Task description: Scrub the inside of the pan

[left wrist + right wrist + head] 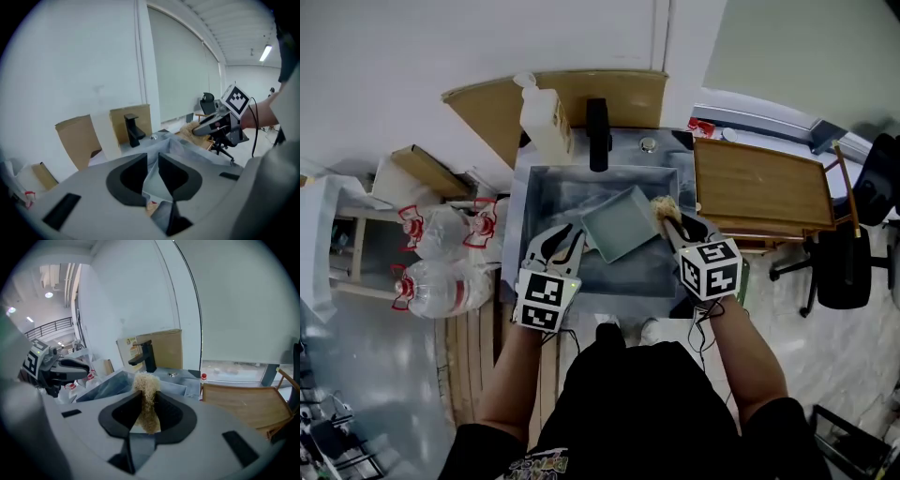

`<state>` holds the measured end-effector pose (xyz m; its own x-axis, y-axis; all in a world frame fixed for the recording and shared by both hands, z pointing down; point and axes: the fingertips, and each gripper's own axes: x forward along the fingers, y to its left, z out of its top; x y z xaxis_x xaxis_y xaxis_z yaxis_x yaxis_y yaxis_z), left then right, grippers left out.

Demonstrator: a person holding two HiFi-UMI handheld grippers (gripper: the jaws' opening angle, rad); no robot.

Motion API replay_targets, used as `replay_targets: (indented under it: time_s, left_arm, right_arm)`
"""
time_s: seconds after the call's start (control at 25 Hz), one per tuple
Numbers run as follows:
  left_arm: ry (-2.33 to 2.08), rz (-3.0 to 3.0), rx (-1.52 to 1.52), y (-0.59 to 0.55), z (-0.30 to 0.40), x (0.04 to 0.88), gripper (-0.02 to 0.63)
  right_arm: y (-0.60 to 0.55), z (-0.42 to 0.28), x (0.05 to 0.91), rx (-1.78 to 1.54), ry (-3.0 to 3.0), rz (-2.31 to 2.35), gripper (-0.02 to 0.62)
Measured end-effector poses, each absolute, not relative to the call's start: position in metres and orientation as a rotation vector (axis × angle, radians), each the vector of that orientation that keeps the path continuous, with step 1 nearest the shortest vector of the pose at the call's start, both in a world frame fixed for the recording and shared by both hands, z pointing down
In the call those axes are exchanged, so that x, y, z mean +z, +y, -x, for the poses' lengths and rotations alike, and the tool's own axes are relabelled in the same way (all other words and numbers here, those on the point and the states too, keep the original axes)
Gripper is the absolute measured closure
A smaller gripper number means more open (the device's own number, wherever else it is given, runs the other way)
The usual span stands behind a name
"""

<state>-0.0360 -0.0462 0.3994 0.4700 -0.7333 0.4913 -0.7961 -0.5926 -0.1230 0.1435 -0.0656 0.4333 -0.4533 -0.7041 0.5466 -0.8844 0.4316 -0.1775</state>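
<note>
Left gripper [567, 240] clamps the pan [622, 223] rim, tilting it up over the sink [546, 192]; right gripper [672, 223] pinches the scrubber [664, 206], poised for the inside.

In the head view the left gripper [567, 236] is covering the left rim of the pan [623, 225]. The jaws of the right gripper [673, 225] are hiding the lower part of the scrubber [664, 205]. The label on the bottle [546, 117] is showing too small to read.
</note>
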Motion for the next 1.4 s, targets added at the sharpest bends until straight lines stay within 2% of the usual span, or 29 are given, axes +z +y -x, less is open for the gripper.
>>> replay_targets:
  time_s: [0.08,0.28,0.88,1.4]
  left_arm:
    - [-1.408,-2.608,0.703,-0.033,0.031,0.381,0.558]
    - [-1.473,-2.655,0.644,0.005,0.015,0.349,0.591]
    - [-1.460,-2.642,0.418,0.102,-0.036,0.319,0.597]
    - [-1.501,-2.525,0.350,0.139,-0.030,0.337,0.597]
  right_arm:
    - [-0.055,-0.150,0.416,0.608,-2.339,-1.355,0.499]
    - [-0.026,-0.161,0.380,0.532,-2.426,-1.331,0.499]
    - [0.063,-0.175,0.346,0.421,-2.558,-1.231,0.499]
    - [0.107,-0.153,0.356,0.404,-2.607,-1.113,0.499]
